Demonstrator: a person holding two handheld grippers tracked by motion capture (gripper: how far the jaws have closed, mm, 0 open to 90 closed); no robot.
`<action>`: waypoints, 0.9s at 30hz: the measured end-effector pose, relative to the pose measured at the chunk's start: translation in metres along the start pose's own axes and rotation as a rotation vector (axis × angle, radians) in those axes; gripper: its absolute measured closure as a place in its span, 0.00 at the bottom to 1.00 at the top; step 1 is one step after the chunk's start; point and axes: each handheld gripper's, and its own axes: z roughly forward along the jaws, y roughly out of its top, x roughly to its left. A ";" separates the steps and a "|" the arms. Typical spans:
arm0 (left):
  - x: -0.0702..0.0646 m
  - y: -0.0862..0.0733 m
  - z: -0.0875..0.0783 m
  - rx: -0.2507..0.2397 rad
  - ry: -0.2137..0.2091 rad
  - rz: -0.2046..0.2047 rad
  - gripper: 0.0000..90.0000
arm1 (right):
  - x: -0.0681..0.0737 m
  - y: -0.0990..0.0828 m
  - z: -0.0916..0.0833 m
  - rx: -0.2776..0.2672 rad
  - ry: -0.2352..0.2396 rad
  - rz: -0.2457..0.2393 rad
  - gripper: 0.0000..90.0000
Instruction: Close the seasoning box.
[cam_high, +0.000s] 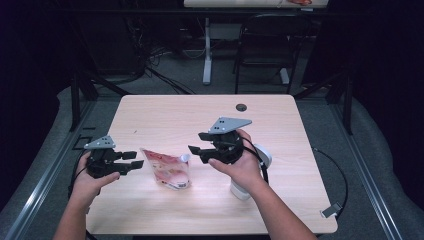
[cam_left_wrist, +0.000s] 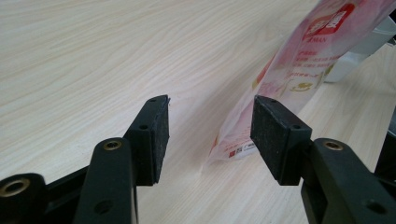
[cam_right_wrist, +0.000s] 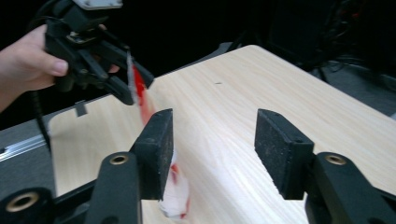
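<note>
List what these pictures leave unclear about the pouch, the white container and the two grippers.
- White container: high view, mostly behind the right hand; left gripper view, cut off by the edge.
- Pouch: print too small in the high view; blurred in the right gripper view, partly behind a jaw.
- Pouch top: left gripper view, cut off by the edge.
- Left gripper: whether its tips touch the pouch cannot be told from the high view.

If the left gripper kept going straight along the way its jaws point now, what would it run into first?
Most likely the pink pouch. The left gripper points across the table at the pouch's near edge, jaws open and empty. In the left gripper view the pouch sits slightly toward one jaw, so it might only graze it.
</note>
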 end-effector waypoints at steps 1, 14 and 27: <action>0.000 0.000 0.000 -0.001 0.003 -0.002 0.52 | -0.001 -0.001 -0.001 -0.002 -0.010 0.000 0.51; 0.006 -0.001 -0.003 -0.020 0.050 -0.044 0.52 | -0.019 -0.019 -0.036 -0.037 -0.123 0.048 0.47; 0.006 -0.001 -0.006 -0.030 0.093 -0.050 0.51 | -0.047 -0.041 -0.086 -0.106 -0.229 0.127 0.48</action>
